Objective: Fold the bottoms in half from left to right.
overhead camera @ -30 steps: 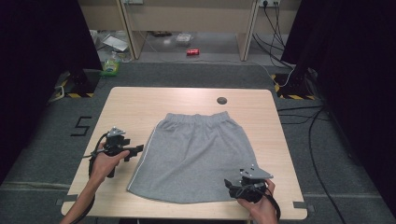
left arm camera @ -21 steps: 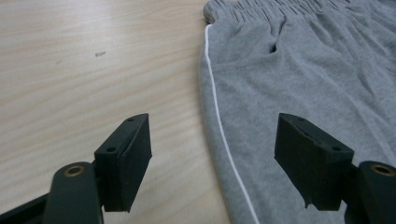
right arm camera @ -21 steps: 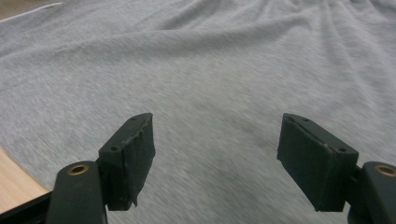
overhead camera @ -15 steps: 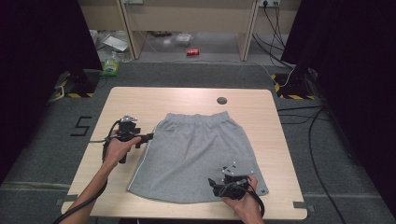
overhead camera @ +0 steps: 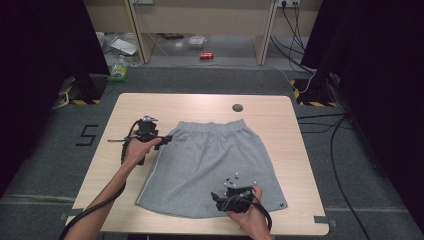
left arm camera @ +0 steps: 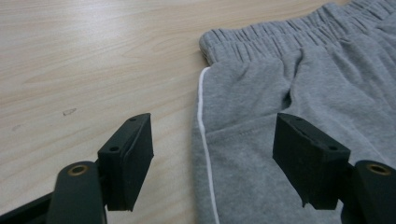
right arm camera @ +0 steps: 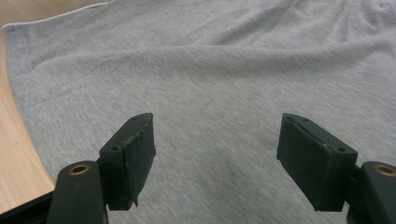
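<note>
One grey skirt is spread flat at the table's middle. Since a second ago, the right gripper, jaws apart and empty, has been shifted left over the near hem, and the left gripper, likewise gaping, farther toward the waistband's left corner.

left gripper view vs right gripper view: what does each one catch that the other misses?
Left gripper view: the waistband, the white side stripe and a wide stretch of bare table. Right gripper view: the skirt's hem edge curving past a sliver of table. Both: the grey skirt beyond open black fingers.
</note>
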A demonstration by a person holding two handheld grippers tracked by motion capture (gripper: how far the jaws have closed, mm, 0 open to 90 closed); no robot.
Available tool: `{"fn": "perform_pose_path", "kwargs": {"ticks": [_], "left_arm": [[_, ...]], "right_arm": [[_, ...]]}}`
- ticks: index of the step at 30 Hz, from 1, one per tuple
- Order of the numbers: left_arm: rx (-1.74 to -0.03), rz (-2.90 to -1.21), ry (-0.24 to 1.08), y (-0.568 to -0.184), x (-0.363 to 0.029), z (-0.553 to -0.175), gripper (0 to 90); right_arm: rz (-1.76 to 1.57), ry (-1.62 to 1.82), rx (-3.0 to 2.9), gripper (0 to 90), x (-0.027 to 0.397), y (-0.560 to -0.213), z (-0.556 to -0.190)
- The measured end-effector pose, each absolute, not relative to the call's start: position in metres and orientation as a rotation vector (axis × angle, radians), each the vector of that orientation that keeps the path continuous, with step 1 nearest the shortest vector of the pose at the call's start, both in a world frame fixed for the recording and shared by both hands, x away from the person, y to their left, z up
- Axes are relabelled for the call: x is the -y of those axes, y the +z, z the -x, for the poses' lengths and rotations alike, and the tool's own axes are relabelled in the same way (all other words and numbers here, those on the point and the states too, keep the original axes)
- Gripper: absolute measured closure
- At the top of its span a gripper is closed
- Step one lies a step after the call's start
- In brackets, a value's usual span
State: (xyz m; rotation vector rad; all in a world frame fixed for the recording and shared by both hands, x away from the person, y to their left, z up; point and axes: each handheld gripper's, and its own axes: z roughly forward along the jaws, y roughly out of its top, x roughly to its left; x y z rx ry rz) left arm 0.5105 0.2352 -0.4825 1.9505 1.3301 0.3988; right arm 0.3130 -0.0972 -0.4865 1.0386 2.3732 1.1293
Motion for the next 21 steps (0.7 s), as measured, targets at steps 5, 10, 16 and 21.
{"fn": "perform_pose_path", "kwargs": {"ticks": [5, 10, 16, 21], "left_arm": [[-1.347, -1.952, 0.405, -0.484, -0.232, -0.521, 28.8], [-1.354, -1.953, 0.410, -0.483, -0.226, -0.529, 28.8], [-1.360, -1.959, 0.409, -0.481, -0.218, -0.540, 28.9], [-1.370, -1.975, 0.411, -0.482, -0.210, -0.551, 29.0]], "right_arm": [[-1.002, 1.142, -2.393, 28.1, 0.084, -0.485, -0.313], [-0.968, 1.153, -2.416, 28.1, 0.069, -0.485, -0.314], [-0.928, 1.158, -2.442, 28.1, 0.054, -0.486, -0.314], [-0.905, 1.159, -2.464, 28.1, 0.045, -0.488, -0.314]]}}
